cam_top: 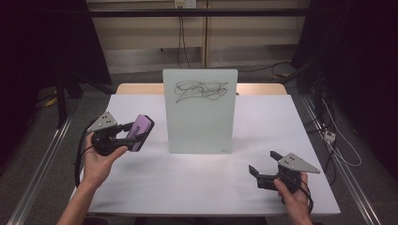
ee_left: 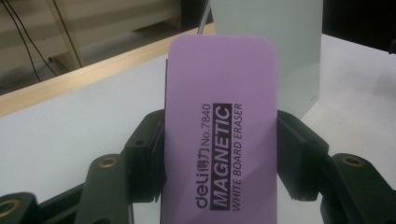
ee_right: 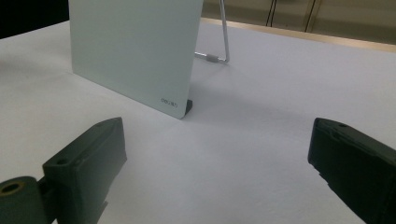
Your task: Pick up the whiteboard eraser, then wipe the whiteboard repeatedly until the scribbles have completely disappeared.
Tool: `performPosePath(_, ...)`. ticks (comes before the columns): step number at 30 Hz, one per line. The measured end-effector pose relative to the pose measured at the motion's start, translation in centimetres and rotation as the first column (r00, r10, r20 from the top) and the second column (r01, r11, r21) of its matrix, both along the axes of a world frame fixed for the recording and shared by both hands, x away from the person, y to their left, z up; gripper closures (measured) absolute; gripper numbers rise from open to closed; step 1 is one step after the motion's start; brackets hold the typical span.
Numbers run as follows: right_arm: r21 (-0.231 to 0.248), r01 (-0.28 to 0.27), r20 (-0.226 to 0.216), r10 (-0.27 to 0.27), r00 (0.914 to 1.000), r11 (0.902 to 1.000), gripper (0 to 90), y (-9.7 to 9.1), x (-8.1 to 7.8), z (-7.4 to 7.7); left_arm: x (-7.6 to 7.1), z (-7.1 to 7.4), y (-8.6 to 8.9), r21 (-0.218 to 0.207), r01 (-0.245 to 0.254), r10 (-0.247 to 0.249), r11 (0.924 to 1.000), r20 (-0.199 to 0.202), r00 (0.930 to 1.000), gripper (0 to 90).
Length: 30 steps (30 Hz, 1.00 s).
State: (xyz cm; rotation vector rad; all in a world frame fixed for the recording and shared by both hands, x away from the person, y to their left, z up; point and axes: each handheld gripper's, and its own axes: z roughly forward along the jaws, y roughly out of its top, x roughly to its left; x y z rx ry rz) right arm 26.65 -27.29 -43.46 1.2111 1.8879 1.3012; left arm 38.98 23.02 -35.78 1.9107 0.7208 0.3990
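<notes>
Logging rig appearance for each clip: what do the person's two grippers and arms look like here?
Both are black two-jaw grippers: the left gripper and right gripper each carry a grey three-cornered plate on top and trail a black cable. The blocky jaws have brass-coloured screw inserts near their bases, seen in both gripper views. The forearms are bare, with no sleeves visible.
</notes>
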Motion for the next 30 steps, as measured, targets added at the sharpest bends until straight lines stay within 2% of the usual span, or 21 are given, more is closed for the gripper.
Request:
performPosePath(3,-0.002,-0.002,-0.001,0.002,1.0000,1.0000,4.0,0.0,0.0,0.0,-0.3,0.2,0.0,-0.032,-0.014,0.015,0.9994,0.023,0.9996,41.1)
performPosePath(5,-0.004,-0.001,-0.001,0.001,1.0000,1.0000,4.0,0.1,0.0,0.0,-0.3,0.3,0.2,-0.083,-0.010,0.012,0.9965,0.019,0.9997,41.1)
performPosePath(10,-0.008,-0.002,0.001,0.002,1.0000,1.0000,4.0,0.1,0.0,0.0,-0.6,0.6,0.4,-0.095,-0.040,0.046,0.9947,0.061,0.9971,41.2)
performPosePath(18,0.000,0.003,-0.003,-0.003,1.0000,1.0000,4.0,0.1,0.2,0.0,-1.1,0.8,0.0,-0.102,-0.020,0.029,0.9946,0.087,0.9958,41.1)
performPosePath(22,-0.001,0.002,-0.003,-0.002,1.0000,1.0000,4.0,0.3,0.4,0.0,-1.6,1.0,-0.4,-0.120,-0.012,0.022,0.9927,0.085,0.9962,41.1)
performPosePath(27,-0.011,-0.022,0.005,0.022,0.9997,0.9997,4.0,0.3,0.2,0.0,-2.2,1.6,-1.5,-0.131,0.008,0.004,0.9914,0.094,0.9956,41.1)
performPosePath(30,-0.003,-0.018,0.008,0.018,0.9998,0.9998,4.0,0.2,0.0,0.1,-2.5,1.7,-2.2,-0.126,0.022,-0.010,0.9918,0.100,0.9949,41.1)
